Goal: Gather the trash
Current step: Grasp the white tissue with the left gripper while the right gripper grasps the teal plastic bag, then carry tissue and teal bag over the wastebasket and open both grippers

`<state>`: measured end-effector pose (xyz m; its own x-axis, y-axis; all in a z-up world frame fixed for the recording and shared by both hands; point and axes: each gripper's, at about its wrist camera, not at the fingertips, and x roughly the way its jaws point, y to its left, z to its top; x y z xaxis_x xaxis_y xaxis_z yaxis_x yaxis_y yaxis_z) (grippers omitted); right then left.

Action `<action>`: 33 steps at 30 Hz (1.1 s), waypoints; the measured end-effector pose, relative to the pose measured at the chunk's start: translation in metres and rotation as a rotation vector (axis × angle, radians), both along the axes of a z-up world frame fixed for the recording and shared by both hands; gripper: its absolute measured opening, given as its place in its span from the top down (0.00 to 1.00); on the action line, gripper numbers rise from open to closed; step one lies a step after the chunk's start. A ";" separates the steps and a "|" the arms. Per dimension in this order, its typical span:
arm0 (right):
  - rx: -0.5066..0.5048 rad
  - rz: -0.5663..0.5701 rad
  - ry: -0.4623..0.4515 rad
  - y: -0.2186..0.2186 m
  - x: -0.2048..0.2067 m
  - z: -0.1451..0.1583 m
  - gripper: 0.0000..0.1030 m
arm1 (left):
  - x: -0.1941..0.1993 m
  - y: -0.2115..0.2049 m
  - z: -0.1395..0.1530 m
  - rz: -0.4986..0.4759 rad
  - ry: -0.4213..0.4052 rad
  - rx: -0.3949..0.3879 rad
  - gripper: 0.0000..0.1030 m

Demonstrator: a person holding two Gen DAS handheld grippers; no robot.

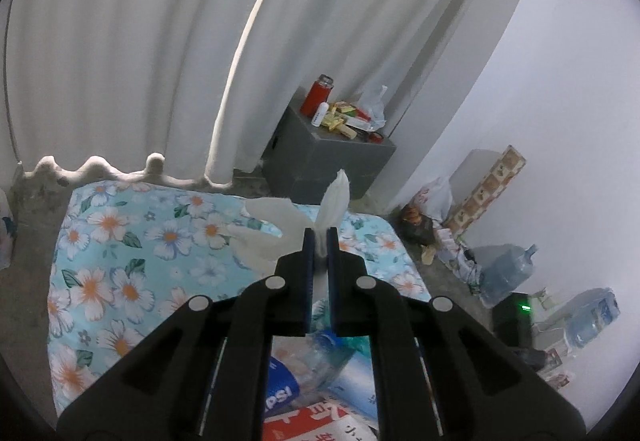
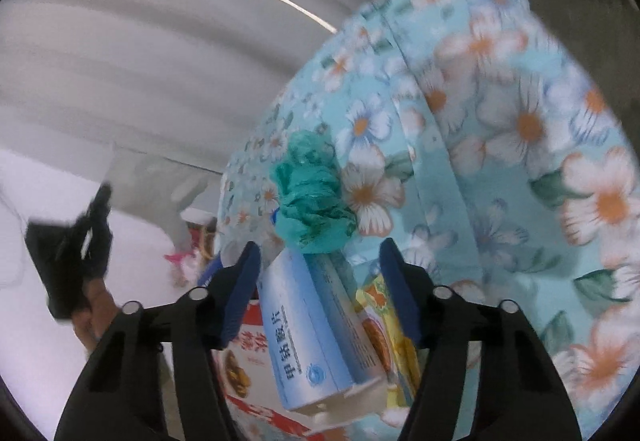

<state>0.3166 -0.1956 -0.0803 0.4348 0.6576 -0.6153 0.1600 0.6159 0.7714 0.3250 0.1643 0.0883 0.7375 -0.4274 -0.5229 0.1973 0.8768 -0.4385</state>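
Observation:
My left gripper (image 1: 319,237) is shut on the edge of a white plastic trash bag (image 1: 272,229), whose pinched tip (image 1: 335,197) sticks up past the fingers, held above a bed with a floral sheet (image 1: 132,249). Below the left gripper lies trash: a Pepsi bottle (image 1: 280,397), a light blue box and a red-and-white box (image 1: 316,423). My right gripper (image 2: 320,261) is open over the same pile. Between its fingers lie a light blue medicine box (image 2: 316,337) and, just ahead, a crumpled green plastic bag (image 2: 312,197). A yellow wrapper (image 2: 390,333) and a red box (image 2: 244,353) lie beside them.
A grey nightstand (image 1: 320,157) holds a red flask (image 1: 317,93) and small packets. White curtains hang behind the bed. Water jugs (image 1: 508,271), bags and a dark box with a green light (image 1: 514,315) crowd the floor along the right wall. The other hand and gripper show at left (image 2: 72,253).

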 end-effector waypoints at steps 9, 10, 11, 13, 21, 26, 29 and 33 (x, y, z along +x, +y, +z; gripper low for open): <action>0.131 -0.046 0.115 -0.003 0.026 -0.040 0.52 | -0.006 -0.010 -0.010 -0.018 0.013 -0.039 0.96; 0.134 -0.046 0.123 -0.003 0.028 -0.043 0.53 | -0.005 -0.010 -0.011 -0.021 0.017 -0.041 0.96; 0.139 -0.041 0.130 -0.002 0.031 -0.046 0.56 | -0.005 -0.010 -0.012 -0.021 0.019 -0.042 0.96; 0.148 -0.043 0.147 -0.002 0.033 -0.052 0.61 | -0.006 -0.011 -0.014 -0.023 0.023 -0.044 0.96; 0.155 -0.050 0.117 0.001 0.031 -0.045 0.90 | -0.009 -0.011 -0.014 -0.021 0.027 -0.047 0.96; 0.154 -0.059 0.068 0.005 0.032 -0.031 0.95 | -0.011 -0.010 -0.013 -0.018 0.021 -0.047 0.96; 0.145 -0.068 0.028 0.002 0.030 -0.016 0.97 | -0.015 -0.009 -0.010 -0.013 0.012 -0.050 0.96; 0.138 -0.090 -0.014 -0.005 0.026 0.000 0.98 | -0.020 -0.008 -0.006 -0.012 -0.002 -0.057 0.96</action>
